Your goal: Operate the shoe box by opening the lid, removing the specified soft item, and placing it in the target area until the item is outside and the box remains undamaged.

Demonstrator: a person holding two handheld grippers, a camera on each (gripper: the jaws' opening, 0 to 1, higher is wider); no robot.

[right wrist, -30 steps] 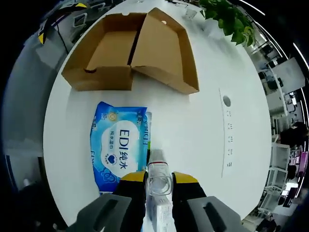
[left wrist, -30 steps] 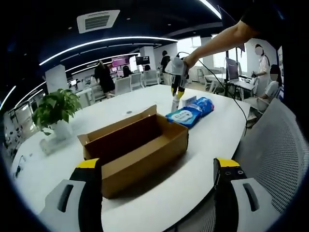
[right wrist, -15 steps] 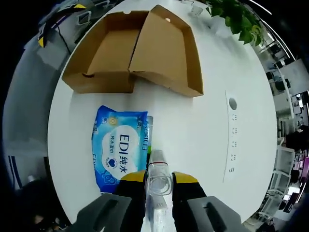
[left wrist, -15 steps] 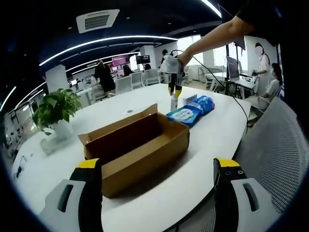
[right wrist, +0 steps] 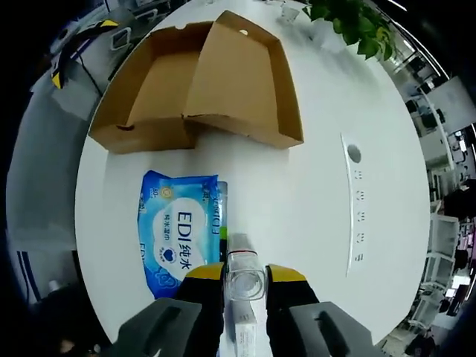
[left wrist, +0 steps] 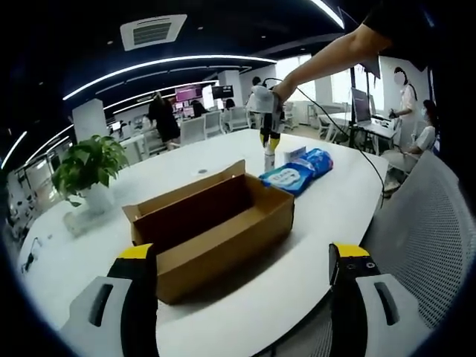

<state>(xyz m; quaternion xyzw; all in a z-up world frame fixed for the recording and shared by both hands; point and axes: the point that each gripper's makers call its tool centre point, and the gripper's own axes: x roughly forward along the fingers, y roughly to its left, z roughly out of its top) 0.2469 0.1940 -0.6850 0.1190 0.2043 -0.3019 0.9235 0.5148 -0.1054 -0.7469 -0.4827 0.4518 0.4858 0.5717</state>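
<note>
The brown cardboard shoe box (left wrist: 212,227) stands open on the white table (left wrist: 312,223), its lid folded back and its inside looking bare. My left gripper (left wrist: 244,256) hovers open near the box's front side, touching nothing. From above, the box (right wrist: 160,89) and its lid (right wrist: 242,78) lie beyond a blue wipes pack (right wrist: 178,230). My right gripper (right wrist: 245,274) is shut on a small clear bottle (right wrist: 245,281) above a white carton (right wrist: 245,331). Across the table, a person's arm holds that right gripper (left wrist: 266,119) over the wipes pack (left wrist: 296,172).
A potted plant (left wrist: 85,167) stands at the table's left end, also in the right gripper view as the plant (right wrist: 346,18). A socket strip (right wrist: 355,201) is set into the tabletop. A grey mesh chair (left wrist: 424,238) sits at the table's near edge. People and desks fill the background.
The right gripper has risen slightly with the bottle still in it, so the white carton below looks smaller. The left gripper has hardly moved.
</note>
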